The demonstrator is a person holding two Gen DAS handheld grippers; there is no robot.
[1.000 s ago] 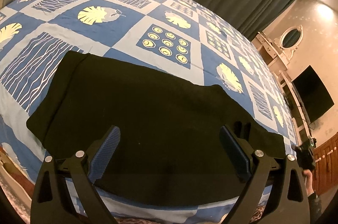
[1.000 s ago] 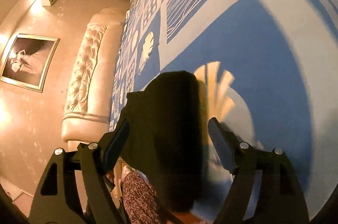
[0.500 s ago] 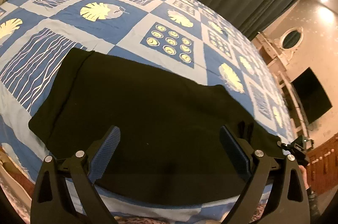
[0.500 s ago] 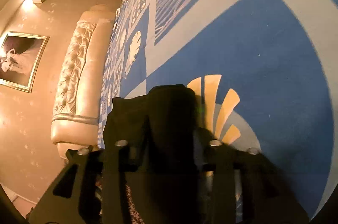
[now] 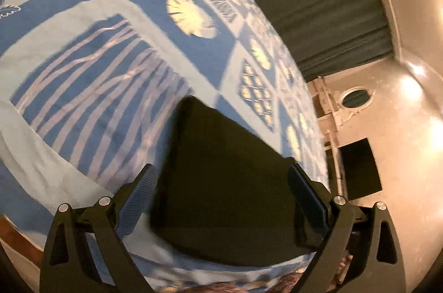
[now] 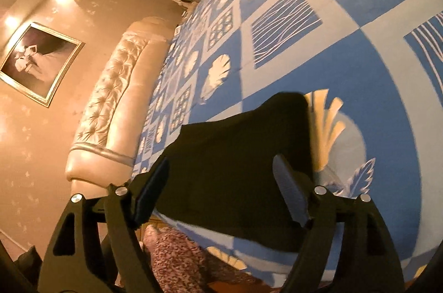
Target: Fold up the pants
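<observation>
The black pants (image 5: 227, 182) lie folded flat on the blue patterned bedspread (image 5: 91, 88), near the bed's front edge. My left gripper (image 5: 221, 199) is open, its fingers straddling the left end of the pants just above them, holding nothing. In the right wrist view the pants (image 6: 232, 171) show as a dark folded slab. My right gripper (image 6: 221, 190) is open over their right end, with nothing between the fingers.
A cream tufted headboard (image 6: 110, 110) stands at the bed's far end. Dark curtains (image 5: 326, 10), a white dresser with an oval mirror (image 5: 354, 99) and a black TV (image 5: 360, 168) line the far wall. A patterned sleeve (image 6: 177, 259) shows at the bed's edge.
My right gripper shut on the pants' end half a second ago and is now open and pulled back. My left gripper has swung left toward the pants' left end, staying open.
</observation>
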